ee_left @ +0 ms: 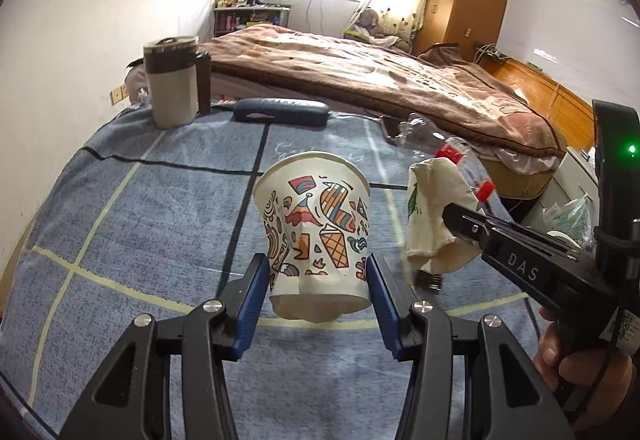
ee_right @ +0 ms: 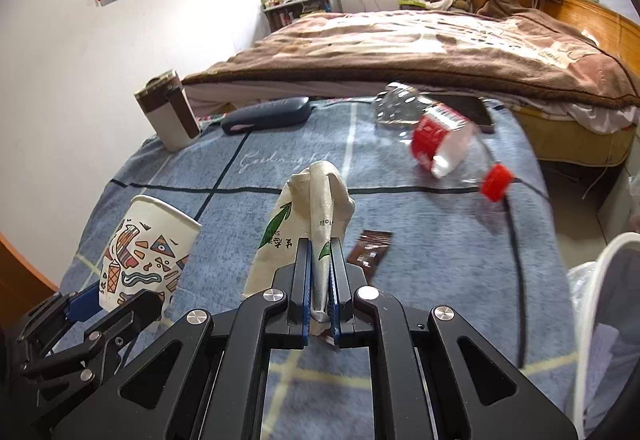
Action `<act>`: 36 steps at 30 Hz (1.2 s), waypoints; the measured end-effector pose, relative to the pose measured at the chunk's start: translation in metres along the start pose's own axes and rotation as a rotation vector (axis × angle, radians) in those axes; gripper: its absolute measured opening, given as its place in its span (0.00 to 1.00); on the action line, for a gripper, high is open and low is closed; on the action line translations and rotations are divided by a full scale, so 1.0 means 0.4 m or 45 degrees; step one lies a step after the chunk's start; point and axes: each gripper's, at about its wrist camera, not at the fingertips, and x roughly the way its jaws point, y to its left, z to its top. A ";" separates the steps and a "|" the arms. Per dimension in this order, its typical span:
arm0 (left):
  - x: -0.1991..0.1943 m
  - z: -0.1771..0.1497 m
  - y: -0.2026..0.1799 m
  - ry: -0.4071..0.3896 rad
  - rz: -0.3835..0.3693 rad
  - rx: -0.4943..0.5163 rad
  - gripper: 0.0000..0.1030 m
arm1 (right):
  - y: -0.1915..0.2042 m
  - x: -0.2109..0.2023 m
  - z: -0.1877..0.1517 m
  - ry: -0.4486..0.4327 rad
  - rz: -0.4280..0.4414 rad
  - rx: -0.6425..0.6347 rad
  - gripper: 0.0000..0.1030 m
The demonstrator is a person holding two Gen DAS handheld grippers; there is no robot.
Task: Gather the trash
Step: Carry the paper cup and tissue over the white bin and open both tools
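the crumpled paper wrapper (ee_right: 308,224), white with green print, is standing up out of the right hand-held gripper (ee_right: 320,280), whose blue pads are squeezing together on its lower end, long axis running up and away along the fingers. just to its left the patterned paper cup (ee_left: 316,236) is sitting mouth-up and dented between the pads of the left hand-held gripper (ee_left: 318,292), which is clamping its lower wall partway closed. both pieces are hanging clear above the blue checked blanket (ee_left: 120,224) covering the bench.

what is still lying there is the clear plastic bottle (ee_right: 440,143) with the red label and red cap: it is resting on its side ahead and to the right of the right hand-held gripper, cap end pointing near-right, base end toward the bed (ee_right: 420,43). a brown snack wrapper (ee_right: 370,252) is lying flat just right of the right fingers, nearer than the bottle. both leftovers look closer to the right hand than the left.

at the far right edge a white-rimmed bin with a plastic liner (ee_right: 596,280) is showing below the bench edge, so i judge both loaded hands need to be swinging rightward. the thermos jug (ee_left: 172,79) and dark glasses case (ee_left: 280,111) at the far side look like keepers.
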 end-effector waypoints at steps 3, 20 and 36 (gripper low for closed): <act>-0.019 0.000 -0.022 -0.017 -0.017 0.018 0.51 | -0.015 -0.031 -0.003 -0.024 -0.006 0.010 0.09; -0.084 0.011 -0.222 -0.088 -0.138 0.176 0.51 | -0.166 -0.202 -0.032 -0.163 -0.089 0.125 0.09; -0.078 -0.007 -0.479 -0.086 -0.311 0.364 0.51 | -0.359 -0.338 -0.075 -0.241 -0.240 0.271 0.09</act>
